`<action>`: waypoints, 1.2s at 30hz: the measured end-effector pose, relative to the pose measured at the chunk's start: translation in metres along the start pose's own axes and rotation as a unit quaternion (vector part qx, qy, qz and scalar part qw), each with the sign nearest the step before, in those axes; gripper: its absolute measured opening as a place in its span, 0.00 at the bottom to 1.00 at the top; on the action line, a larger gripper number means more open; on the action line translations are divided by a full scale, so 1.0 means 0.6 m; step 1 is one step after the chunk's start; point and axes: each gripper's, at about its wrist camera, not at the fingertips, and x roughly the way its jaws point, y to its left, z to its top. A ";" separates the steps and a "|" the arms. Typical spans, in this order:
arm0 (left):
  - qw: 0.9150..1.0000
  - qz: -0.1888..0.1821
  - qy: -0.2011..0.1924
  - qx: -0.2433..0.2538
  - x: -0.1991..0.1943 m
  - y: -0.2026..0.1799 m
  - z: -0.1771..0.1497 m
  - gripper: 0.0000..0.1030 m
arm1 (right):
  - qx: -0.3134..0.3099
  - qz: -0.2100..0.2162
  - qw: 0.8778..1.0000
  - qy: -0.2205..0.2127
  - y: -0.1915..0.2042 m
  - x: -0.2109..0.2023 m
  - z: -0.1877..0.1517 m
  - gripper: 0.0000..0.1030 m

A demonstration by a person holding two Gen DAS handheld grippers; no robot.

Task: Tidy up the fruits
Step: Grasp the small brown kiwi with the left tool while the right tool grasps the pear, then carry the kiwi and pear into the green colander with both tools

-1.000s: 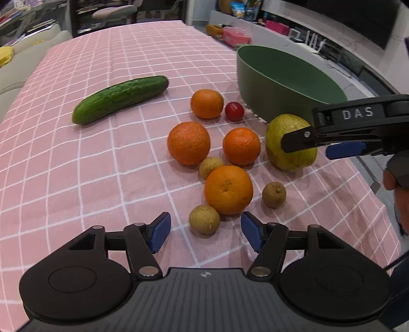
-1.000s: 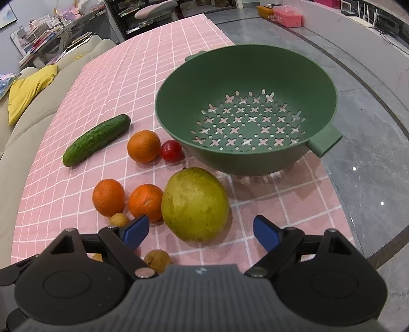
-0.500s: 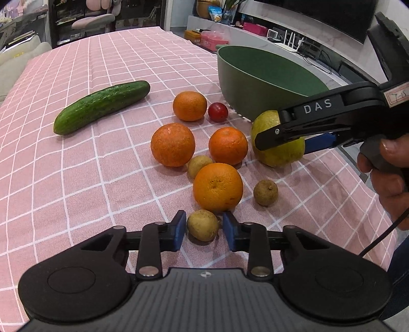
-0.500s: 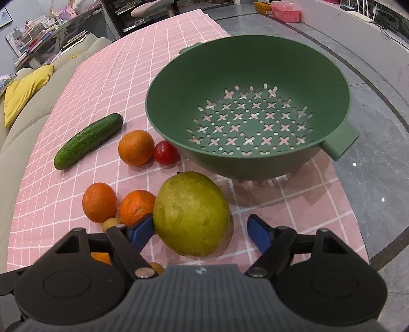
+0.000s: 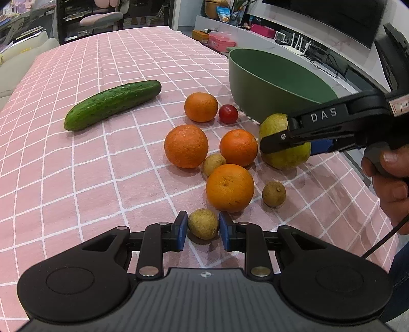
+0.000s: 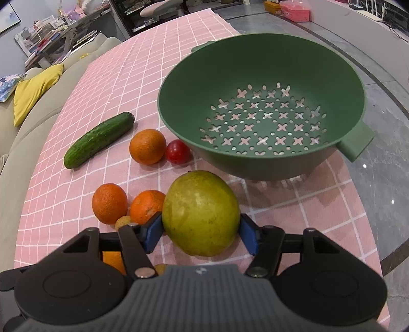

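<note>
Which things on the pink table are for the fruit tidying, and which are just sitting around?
For the job:
- green colander
- big yellow-green fruit
- oranges
- small brown fruits
- small red fruit

Just lying about:
- cucumber, probably, being a vegetable
- yellow cushion
- pink box

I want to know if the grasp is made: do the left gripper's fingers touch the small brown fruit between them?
Touching. In the left wrist view both blue fingers press the sides of the small brown fruit, with no gap visible.
</note>
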 end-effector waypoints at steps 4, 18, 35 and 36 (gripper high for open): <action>1.000 0.003 -0.004 -0.005 -0.006 0.003 0.003 0.29 | -0.004 0.001 1.000 0.000 0.000 -0.001 -0.002 0.58; 1.000 0.014 -0.022 0.000 -0.048 -0.005 0.031 0.29 | 0.036 0.058 0.997 0.038 -0.005 -0.037 -0.006 0.57; 0.995 -0.003 -0.040 0.092 -0.039 -0.076 0.182 0.29 | 0.014 0.060 0.997 -0.042 -0.030 -0.167 0.102 0.57; 0.994 -0.006 -0.041 0.098 -0.033 -0.082 0.194 0.29 | 0.015 0.058 0.997 -0.046 -0.036 -0.168 0.116 0.58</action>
